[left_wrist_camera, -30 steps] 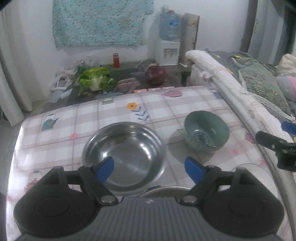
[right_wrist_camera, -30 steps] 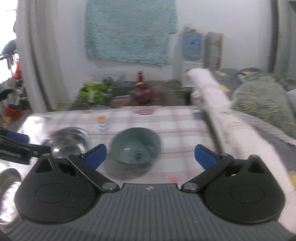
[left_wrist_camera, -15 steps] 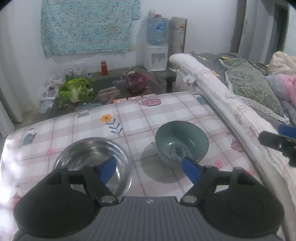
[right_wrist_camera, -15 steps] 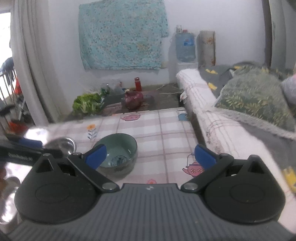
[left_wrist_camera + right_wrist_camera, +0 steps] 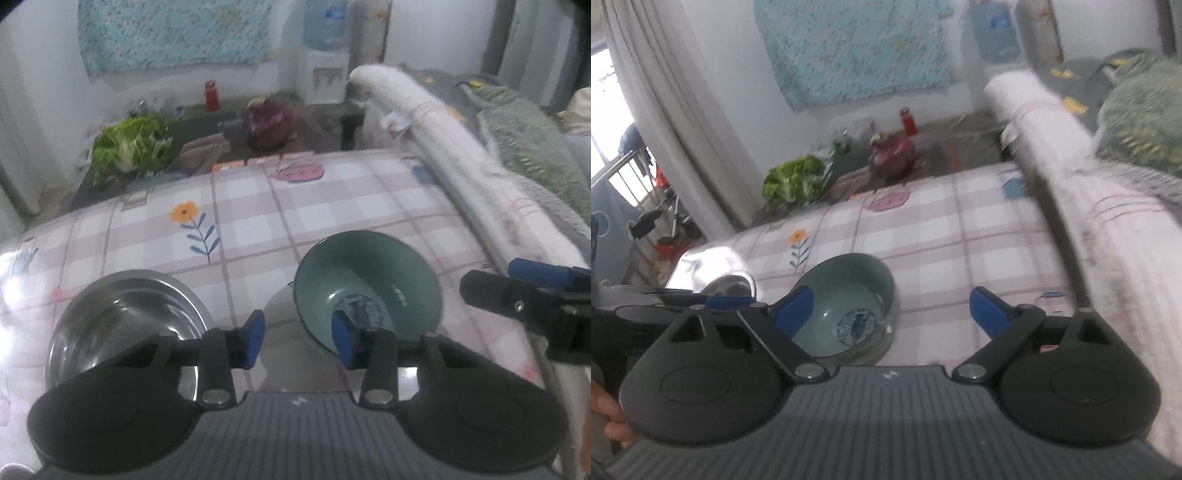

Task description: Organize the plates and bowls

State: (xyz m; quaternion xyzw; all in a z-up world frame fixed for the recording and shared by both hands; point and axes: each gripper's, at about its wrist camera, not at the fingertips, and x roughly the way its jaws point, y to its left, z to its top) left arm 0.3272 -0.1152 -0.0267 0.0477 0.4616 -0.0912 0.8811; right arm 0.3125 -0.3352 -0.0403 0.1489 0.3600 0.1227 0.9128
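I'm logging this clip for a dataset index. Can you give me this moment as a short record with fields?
surface: table with a pink checked cloth
green bowl: upright on the cloth, patterned bottom
steel bowl: upright, left of the green bowl, apart from it
left hand-held gripper: open, fingers astride the green bowl's near-left rim, one inside
right hand-held gripper: open, holding nothing, green bowl by its left finger
background: leafy greens, blurred

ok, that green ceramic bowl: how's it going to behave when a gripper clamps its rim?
The green ceramic bowl looks glazed and glossy, so the blue fingertips may slip on it. It seems rigid and probably chips if knocked against the steel bowl. Its foot is hidden, so tipping under a one-sided rim lift is possible.
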